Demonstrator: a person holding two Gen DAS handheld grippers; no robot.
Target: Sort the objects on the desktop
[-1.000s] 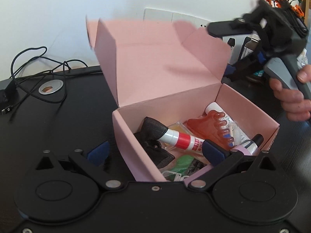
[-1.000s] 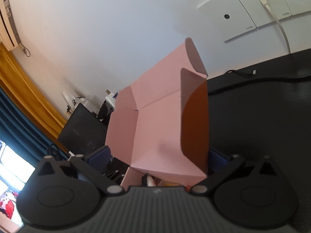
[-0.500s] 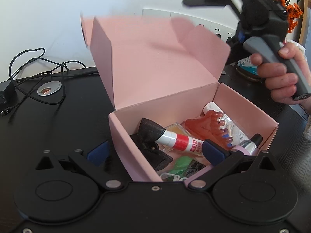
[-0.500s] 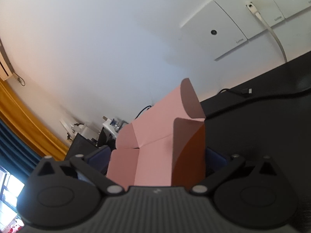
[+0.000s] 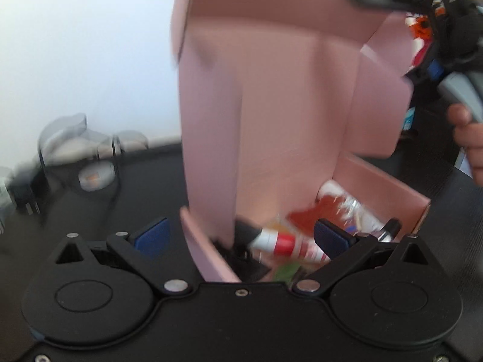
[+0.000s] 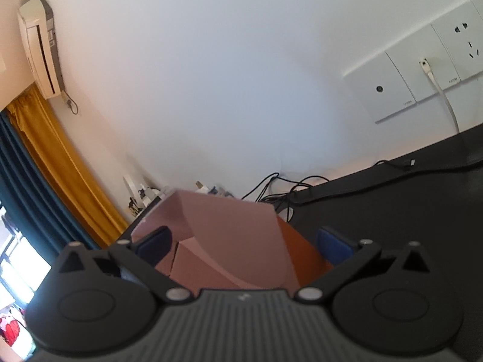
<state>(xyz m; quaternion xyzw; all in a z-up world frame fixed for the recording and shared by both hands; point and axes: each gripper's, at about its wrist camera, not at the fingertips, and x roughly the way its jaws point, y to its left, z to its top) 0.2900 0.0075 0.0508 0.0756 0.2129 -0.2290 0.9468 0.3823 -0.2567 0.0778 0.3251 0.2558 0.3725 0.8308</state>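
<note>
A pink cardboard box (image 5: 389,187) stands on the black desk, its lid (image 5: 271,96) swung forward over the opening. Inside lie a red-and-white tube (image 5: 280,242), a red foot-shaped item (image 5: 314,214), a black item and a green packet. My left gripper (image 5: 241,235) is open, straddling the box's near corner, one finger outside, one inside. My right gripper (image 6: 244,241) is open above the lid's top (image 6: 229,241); it also shows in the left wrist view (image 5: 422,6), touching the lid's upper right edge.
Black cables (image 6: 302,184) and a round silver desk grommet (image 5: 96,175) lie on the desk left of the box. Wall sockets (image 6: 422,84) are behind. Bottles and orange flowers stand at the back right.
The lid has swung forward and down over the box. The right gripper rose above the lid's top edge. The left wrist view is now blurred by motion.
</note>
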